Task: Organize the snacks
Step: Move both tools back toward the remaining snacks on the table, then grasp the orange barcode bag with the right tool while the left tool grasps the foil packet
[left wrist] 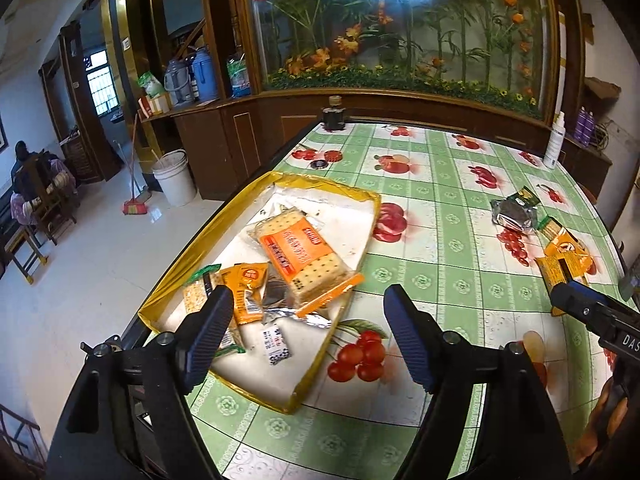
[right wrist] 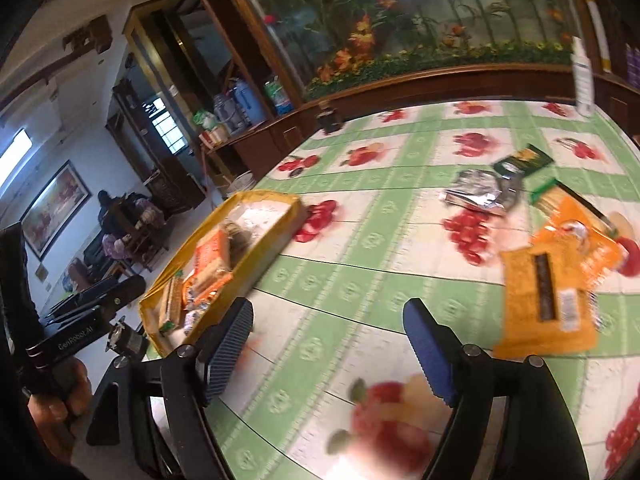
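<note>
A yellow-rimmed tray (left wrist: 356, 194) sits at the table's left edge. It holds an orange cracker pack (left wrist: 304, 252), a small orange packet (left wrist: 248, 280), a green-tipped cracker bar (left wrist: 196, 288) and a foil wrapper (left wrist: 308, 318). My left gripper (left wrist: 306, 300) hovers open over the tray's near right corner, gripping nothing. To the right lie a silver packet (right wrist: 480, 192), a dark green packet (right wrist: 524, 160) and orange packets (right wrist: 536, 292) loose on the cloth. My right gripper (right wrist: 327, 308) is open and empty above bare cloth, left of the orange packets. The right wrist view is blurred.
A green checked fruit-print cloth (left wrist: 440, 240) covers the table. A white bottle (left wrist: 556, 144) stands at the far right, a dark jar (left wrist: 334, 114) at the far edge. Beyond the left edge are a white bucket (left wrist: 174, 180), a broom and a seated person (left wrist: 24, 168).
</note>
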Demonstrator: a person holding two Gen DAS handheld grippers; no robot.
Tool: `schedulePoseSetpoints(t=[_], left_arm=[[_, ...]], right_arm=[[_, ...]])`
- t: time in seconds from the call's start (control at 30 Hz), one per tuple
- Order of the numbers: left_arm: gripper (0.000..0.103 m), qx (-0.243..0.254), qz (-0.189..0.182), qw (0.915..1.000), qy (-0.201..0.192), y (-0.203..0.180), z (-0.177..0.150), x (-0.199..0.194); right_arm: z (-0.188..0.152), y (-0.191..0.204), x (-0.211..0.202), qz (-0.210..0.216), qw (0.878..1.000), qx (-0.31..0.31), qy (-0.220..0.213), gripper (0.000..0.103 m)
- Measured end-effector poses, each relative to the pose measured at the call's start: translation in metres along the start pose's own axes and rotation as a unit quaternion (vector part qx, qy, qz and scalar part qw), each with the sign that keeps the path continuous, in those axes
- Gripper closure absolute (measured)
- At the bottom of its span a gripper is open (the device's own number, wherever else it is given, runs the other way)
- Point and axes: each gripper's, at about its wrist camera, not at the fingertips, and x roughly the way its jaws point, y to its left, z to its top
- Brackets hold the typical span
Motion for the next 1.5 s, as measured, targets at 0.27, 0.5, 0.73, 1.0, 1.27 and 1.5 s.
schedulePoseSetpoints(t=[0.27,0.5,0.73,1.0,1.27,1.5], left_arm=[[0.022,0.023,-0.005,0.9997,0.002,-0.026,0.000,-0.007],[0.021,0.032,-0.017,0.9992,0.016,-0.041,-0.004,-0.007],[0.021,0.049,-0.038,0.9976,0.031,-0.064,-0.009,-0.003],[0.021,0.066,-0.058,0.9954,0.039,-0.085,-0.011,0.000],[0.021,0.061,-0.061,0.9953,0.044,-0.090,-0.007,0.008],[0.021,0.059,-0.065,0.9958,0.029,-0.094,0.003,0.008]], right_arm=[[-0.013,-0.047,-0.024,-0.024,0.999,0.047,-0.013,0.022],[-0.020,-0.069,-0.038,-0.038,0.997,0.060,-0.023,0.020],[-0.022,-0.092,-0.049,-0.065,0.995,0.069,-0.027,0.020],[0.000,-0.088,-0.022,-0.167,0.986,0.005,0.001,0.015],[0.012,-0.074,0.046,-0.283,0.952,-0.091,0.072,0.015],[0.009,-0.074,0.057,-0.302,0.944,-0.105,0.083,0.031]])
